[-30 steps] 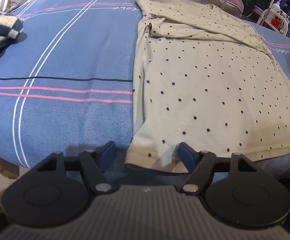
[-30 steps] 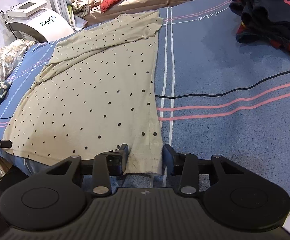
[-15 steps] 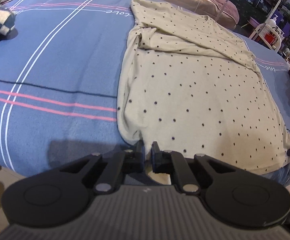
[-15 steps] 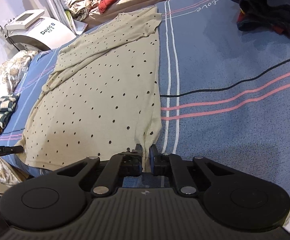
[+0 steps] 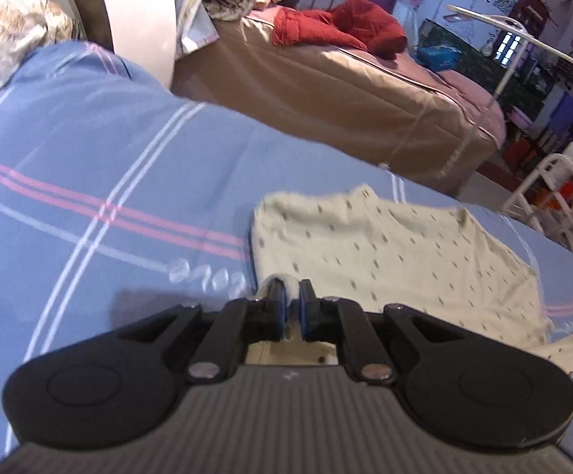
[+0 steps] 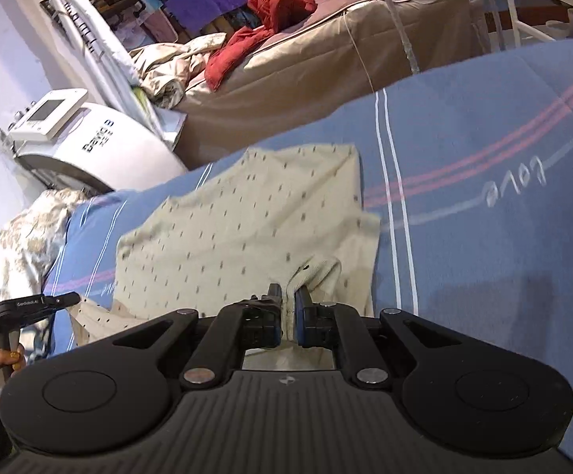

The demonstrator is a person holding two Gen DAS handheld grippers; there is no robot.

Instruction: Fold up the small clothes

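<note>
A beige shirt with small dark dots [image 5: 385, 252] lies on the blue striped bedspread [image 5: 89, 166]. It also shows in the right wrist view [image 6: 247, 229]. My left gripper [image 5: 291, 296] is shut on the shirt's hem corner, near the shirt's far left edge. My right gripper [image 6: 287, 300] is shut on the other hem corner, near the shirt's far right edge. Both held corners sit over the upper part of the shirt, so the lower half is doubled over it. The fold behind the grippers is hidden.
A white "David B" machine [image 6: 89, 146] stands beyond the bed's far edge, left. A brown couch [image 5: 345, 98] with red clothes [image 5: 342, 27] is behind the bed. A white rack [image 5: 555, 193] stands at the right. The left hand and its gripper show at the right wrist view's left edge [image 6: 6, 316].
Both grippers closed on the hem corners, then lifted and carried them forward over the shirt toward its collar end. The views now look across the bed to the couch.
</note>
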